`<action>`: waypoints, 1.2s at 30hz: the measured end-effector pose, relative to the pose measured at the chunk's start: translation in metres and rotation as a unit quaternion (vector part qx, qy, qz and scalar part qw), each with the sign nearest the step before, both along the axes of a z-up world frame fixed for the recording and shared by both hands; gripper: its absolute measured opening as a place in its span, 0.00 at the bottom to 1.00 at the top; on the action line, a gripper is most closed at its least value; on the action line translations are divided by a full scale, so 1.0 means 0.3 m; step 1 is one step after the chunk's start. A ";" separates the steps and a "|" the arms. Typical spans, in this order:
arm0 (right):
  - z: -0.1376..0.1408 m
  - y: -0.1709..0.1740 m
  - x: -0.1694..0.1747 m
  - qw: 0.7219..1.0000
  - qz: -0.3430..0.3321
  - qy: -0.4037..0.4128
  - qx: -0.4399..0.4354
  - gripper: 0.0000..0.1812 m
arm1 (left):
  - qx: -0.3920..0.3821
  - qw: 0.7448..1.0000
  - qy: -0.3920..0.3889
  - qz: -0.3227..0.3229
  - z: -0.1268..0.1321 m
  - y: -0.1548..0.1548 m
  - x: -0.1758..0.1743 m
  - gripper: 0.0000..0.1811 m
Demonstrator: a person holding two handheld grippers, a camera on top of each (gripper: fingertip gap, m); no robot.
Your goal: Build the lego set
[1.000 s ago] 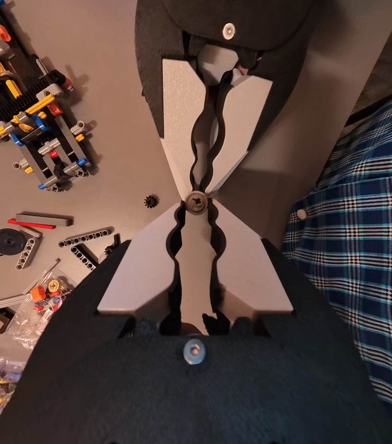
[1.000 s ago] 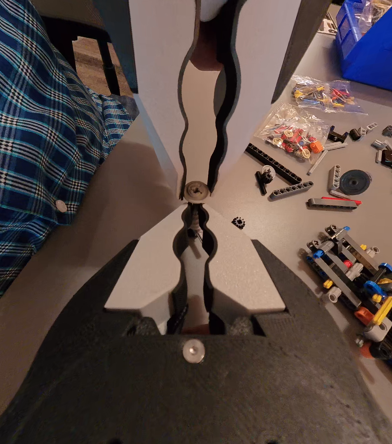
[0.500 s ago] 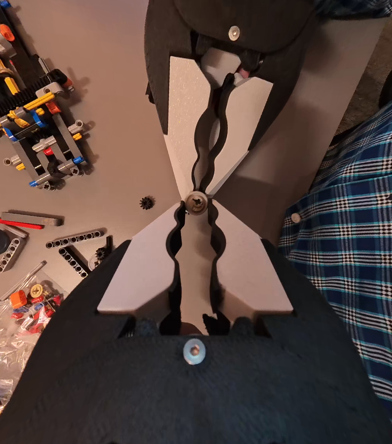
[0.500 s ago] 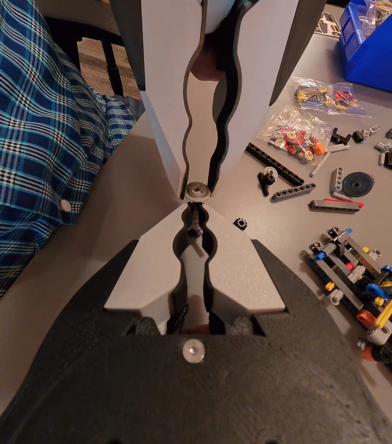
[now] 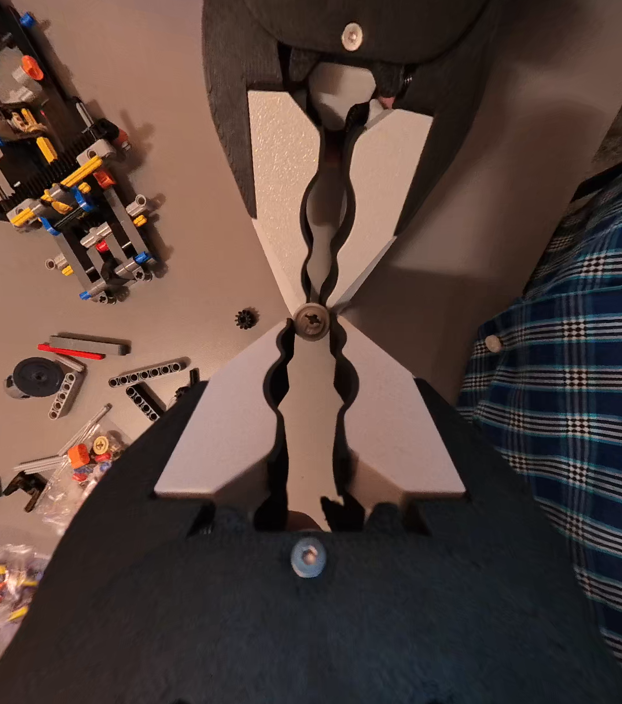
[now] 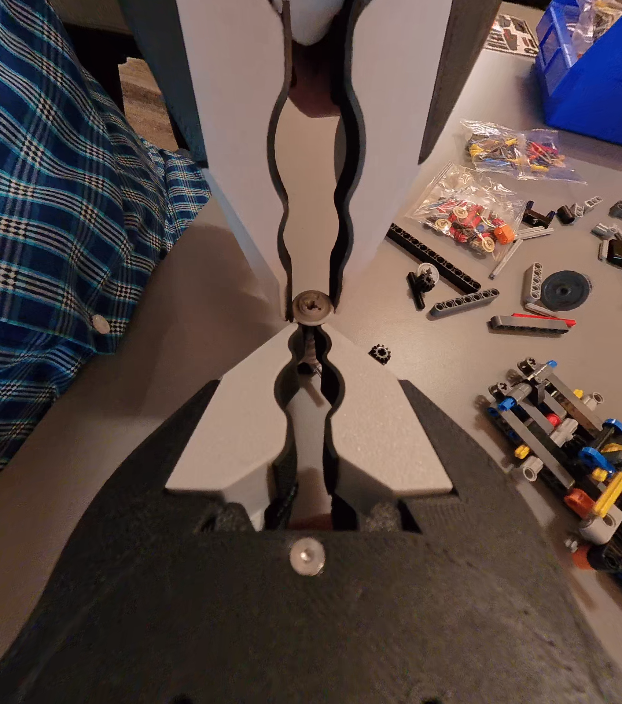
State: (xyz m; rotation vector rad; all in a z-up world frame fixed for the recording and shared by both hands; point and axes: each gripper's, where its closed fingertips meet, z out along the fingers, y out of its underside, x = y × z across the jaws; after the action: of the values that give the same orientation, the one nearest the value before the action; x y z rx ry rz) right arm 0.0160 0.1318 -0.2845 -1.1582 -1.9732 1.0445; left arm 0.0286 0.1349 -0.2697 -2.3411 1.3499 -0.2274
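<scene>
My left gripper (image 5: 311,327) and right gripper (image 6: 309,334) meet tip to tip above the grey table. The left is shut on the rim of a small round grey piece with a cross hole (image 5: 312,322), which also shows in the right wrist view (image 6: 311,306). The right is shut on a short dark axle-like piece (image 6: 309,348) that points into the back of the round piece. The part-built model (image 5: 73,198) of black, grey, yellow and blue beams lies on the table; it also shows in the right wrist view (image 6: 587,449).
A small black gear (image 6: 381,354) lies near the tips. Loose beams (image 5: 149,375), a black wheel (image 6: 564,291), bags of small parts (image 6: 465,213) and a blue bin (image 6: 606,76) sit beyond. A person's plaid shirt (image 5: 568,381) is close at the table edge. My two grippers' fingertips are within a few centimetres of each other.
Both grippers stay tip to tip on the same pieces. The pair has drifted a little over the table, and the left gripper sits slightly closer in the right wrist view.
</scene>
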 end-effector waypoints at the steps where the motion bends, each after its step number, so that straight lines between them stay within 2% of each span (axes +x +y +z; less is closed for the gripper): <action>1: 0.000 0.000 0.001 1.000 0.000 0.000 0.000 0.01 | -0.006 1.000 -0.009 0.001 -0.001 0.000 0.001 0.09; 15: 0.010 0.019 0.029 1.000 0.000 -0.018 0.025 0.04 | -0.011 1.000 0.002 -0.014 -0.008 0.005 0.000 0.09; 19: 0.065 0.052 0.036 1.000 -0.018 0.009 0.017 0.00 | -0.012 1.000 0.003 -0.015 -0.008 0.006 0.002 0.09; 23: 0.057 0.044 0.039 1.000 -0.011 0.005 0.026 0.00 | -0.015 1.000 0.000 -0.016 -0.008 0.009 0.004 0.09; 28: 0.095 0.038 0.039 1.000 -0.007 0.024 0.011 0.00 | -0.013 1.000 0.001 -0.019 -0.008 0.010 0.007 0.09; 36: 0.076 0.036 0.035 1.000 -0.006 0.012 0.013 0.00 | -0.011 1.000 0.005 -0.022 -0.013 0.012 0.007 0.09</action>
State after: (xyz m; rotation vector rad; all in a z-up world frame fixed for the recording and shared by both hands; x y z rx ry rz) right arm 0.0264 0.1428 -0.2616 -1.1373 -1.9537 1.0177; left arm 0.0307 0.1385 -0.2736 -2.3364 1.4109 -0.2457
